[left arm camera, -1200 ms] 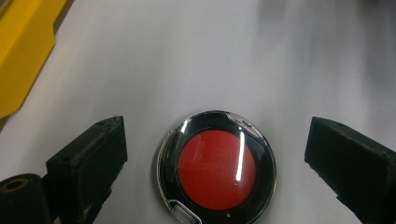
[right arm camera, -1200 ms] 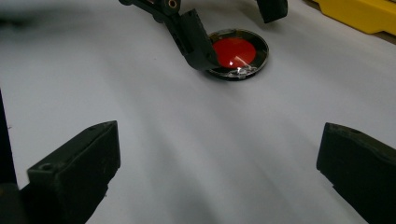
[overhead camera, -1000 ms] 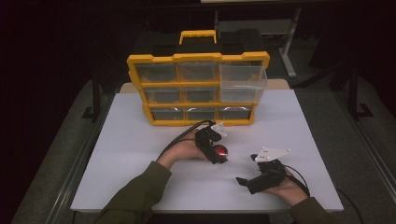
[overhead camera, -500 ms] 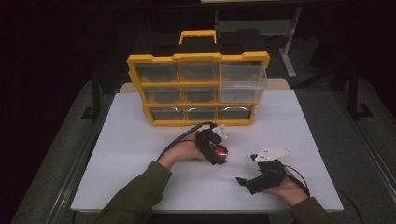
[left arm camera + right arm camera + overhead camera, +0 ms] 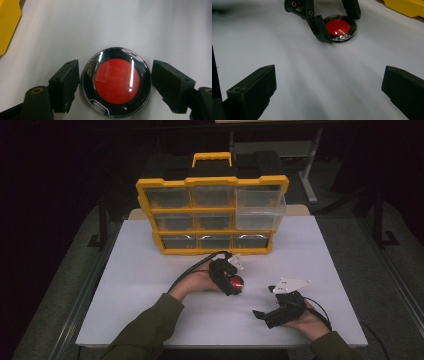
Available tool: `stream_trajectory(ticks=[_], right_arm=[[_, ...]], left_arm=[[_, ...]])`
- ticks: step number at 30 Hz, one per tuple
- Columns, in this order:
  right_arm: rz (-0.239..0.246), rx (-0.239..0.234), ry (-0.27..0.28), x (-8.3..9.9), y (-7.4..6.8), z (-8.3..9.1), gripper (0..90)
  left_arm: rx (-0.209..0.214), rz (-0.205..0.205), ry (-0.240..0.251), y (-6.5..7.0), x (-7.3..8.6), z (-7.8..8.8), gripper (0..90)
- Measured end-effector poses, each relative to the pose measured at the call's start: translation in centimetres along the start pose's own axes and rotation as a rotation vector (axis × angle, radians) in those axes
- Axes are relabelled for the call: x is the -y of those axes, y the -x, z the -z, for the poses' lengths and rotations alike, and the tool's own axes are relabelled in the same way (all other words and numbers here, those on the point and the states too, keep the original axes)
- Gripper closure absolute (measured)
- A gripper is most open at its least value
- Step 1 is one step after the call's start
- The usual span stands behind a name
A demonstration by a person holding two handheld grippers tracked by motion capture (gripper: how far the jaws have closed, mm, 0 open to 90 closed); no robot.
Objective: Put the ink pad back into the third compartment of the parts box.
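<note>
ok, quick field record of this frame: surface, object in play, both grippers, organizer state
surface: white table
object: round red disc in clear case, flat on the table
left gripper: jaws have just been closing around the disc; left pad at its rim, slight gap at the right pad, no firm grip yet
right gripper: open, nothing between its jaws, low over the table, aimed at the disc
organizer: yellow, clear drawers, upper right drawer pulled out

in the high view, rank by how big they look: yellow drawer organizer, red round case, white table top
1. white table top
2. yellow drawer organizer
3. red round case, by far the smallest, sitting between the left gripper's jaws
</note>
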State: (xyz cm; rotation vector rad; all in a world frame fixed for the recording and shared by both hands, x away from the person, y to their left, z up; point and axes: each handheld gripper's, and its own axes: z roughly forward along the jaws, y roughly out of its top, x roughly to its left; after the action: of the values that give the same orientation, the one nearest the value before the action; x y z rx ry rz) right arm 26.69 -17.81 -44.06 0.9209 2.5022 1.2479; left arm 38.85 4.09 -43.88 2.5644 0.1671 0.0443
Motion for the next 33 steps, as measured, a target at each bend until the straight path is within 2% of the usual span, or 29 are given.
stream_trajectory(ticks=[5,21,26,33], right_arm=[[-0.001,-0.001,0.0,0.0,0.0,0.0,0.0],[-0.002,0.0,0.002,0.0,0.0,0.0,0.0],[0.0,-0.001,0.003,0.0,0.0,0.0,0.0],[-0.001,-0.001,0.003,0.0,0.0,0.0,0.0]], left_arm=[[0.002,-0.006,-0.002,0.0,0.0,0.1,28.9],[0.003,-0.002,-0.007,0.0,-0.1,0.2,29.9],[0.01,0.015,0.004,-0.2,0.0,0.6,29.9],[-0.002,0.043,0.018,-0.6,0.2,1.9,29.9]])
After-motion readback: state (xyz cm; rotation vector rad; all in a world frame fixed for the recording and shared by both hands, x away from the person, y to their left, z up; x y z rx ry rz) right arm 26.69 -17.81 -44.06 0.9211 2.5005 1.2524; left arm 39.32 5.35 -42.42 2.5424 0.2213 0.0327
